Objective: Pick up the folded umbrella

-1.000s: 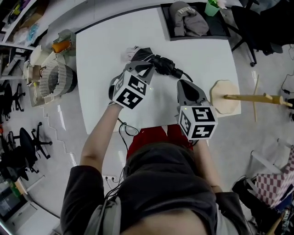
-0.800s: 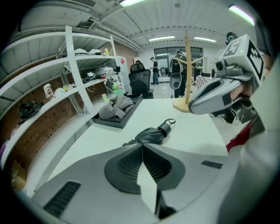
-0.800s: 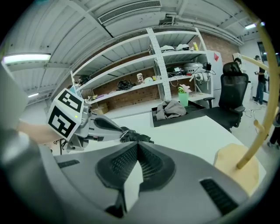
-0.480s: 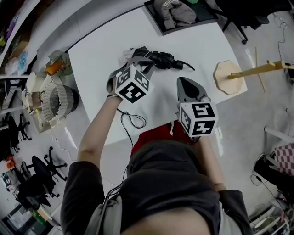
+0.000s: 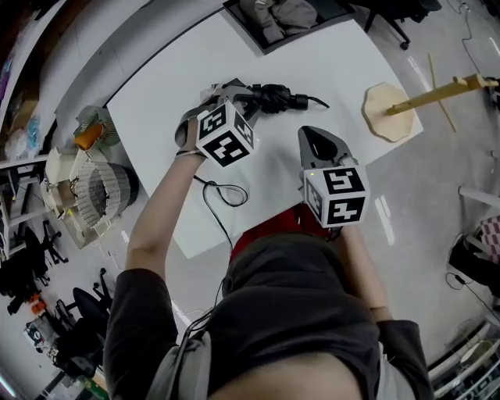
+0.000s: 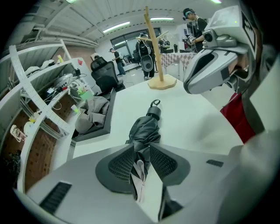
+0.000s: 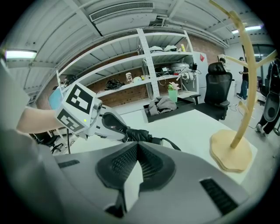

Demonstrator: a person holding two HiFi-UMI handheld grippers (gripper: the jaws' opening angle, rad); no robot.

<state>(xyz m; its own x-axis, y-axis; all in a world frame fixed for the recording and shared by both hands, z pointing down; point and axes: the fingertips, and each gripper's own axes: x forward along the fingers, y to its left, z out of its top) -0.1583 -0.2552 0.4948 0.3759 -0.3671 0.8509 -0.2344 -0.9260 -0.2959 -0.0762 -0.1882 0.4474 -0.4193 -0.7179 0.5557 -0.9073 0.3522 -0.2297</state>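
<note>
The folded black umbrella (image 5: 269, 98) lies on the white table (image 5: 156, 133), its strap end toward the wooden stand. My left gripper (image 5: 237, 92) is at the umbrella's other end. In the left gripper view the dark cloth (image 6: 144, 131) runs between the jaws of this gripper (image 6: 141, 146), which have just been opening and stand a little apart around it. My right gripper (image 5: 314, 134) hovers near the table's front, pointing toward the umbrella (image 7: 138, 135) from a short way off. Its pads (image 7: 138, 146) meet with nothing between them.
A wooden stand (image 5: 388, 113) with a round base sits at the table's right corner. A black tray (image 5: 237, 11) holding grey clothing is at the far edge. A thin looped cable (image 5: 223, 191) lies on the table by my left forearm. Shelving and chairs surround the table.
My left gripper has rolled at the umbrella's end, turning its marker cube. The right gripper has drifted slightly. The umbrella still lies in the same spot on the table.
</note>
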